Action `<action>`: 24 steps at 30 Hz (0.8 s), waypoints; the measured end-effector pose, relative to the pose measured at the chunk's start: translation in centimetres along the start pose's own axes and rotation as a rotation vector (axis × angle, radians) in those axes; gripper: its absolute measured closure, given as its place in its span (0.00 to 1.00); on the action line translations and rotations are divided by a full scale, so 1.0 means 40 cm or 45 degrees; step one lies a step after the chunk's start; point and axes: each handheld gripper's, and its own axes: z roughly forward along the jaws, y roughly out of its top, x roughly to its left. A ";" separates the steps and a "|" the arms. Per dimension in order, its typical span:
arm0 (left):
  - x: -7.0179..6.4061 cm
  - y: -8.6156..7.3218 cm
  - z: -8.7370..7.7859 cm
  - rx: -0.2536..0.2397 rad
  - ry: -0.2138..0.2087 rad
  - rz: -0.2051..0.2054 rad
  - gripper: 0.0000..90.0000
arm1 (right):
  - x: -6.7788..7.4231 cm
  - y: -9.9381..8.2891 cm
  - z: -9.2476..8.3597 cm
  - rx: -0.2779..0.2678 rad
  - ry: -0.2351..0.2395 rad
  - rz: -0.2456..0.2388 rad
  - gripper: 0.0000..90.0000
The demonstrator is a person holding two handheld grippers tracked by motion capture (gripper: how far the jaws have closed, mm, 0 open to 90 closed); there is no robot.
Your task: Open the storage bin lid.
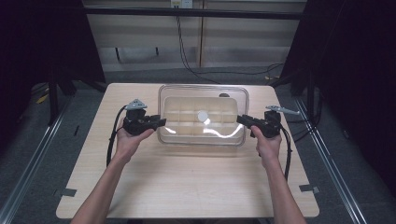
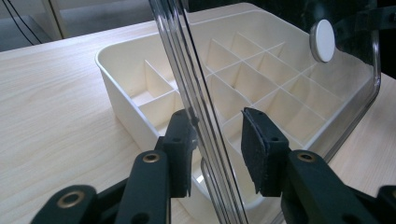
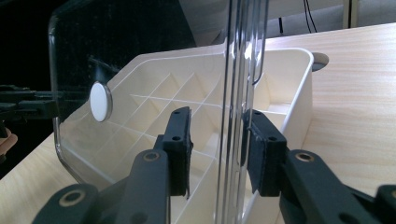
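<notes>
A person sits at a pale wooden table [image 1: 187, 186] with a gripper in each hand, working on a clear lid [image 1: 203, 88] that sits over a cream divided tray [image 1: 201, 122] at mid-table. The left gripper [image 1: 159, 122] meets the lid's left edge and the right gripper [image 1: 241, 119] meets its right edge, both pointing inward toward each other. In the left gripper view, the lid's rim [image 2: 205, 135] runs up between the two jaws, lying against the left one, with a gap before the right one. In the right gripper view, the rim [image 3: 236, 140] again stands between the jaws, close to the right one and apart from the left. So both pairs of jaws straddle the rim part-closed and have not clamped it. A white round knob [image 2: 324, 40] sits on the lid beyond the jaws. The step in hand looks like taking hold of the lid at both ends. The next move probably calls for closing both pairs fully on the rim, then lifting evenly so the lid stays level. Both forearms reach forward from the near edge, wrists level, hands wrapped around the gripper bodies.
</notes>
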 end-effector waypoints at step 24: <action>-0.005 -0.009 -0.023 -0.006 -0.009 0.014 0.80 | 0.032 0.007 -0.027 -0.011 -0.008 -0.062 0.74</action>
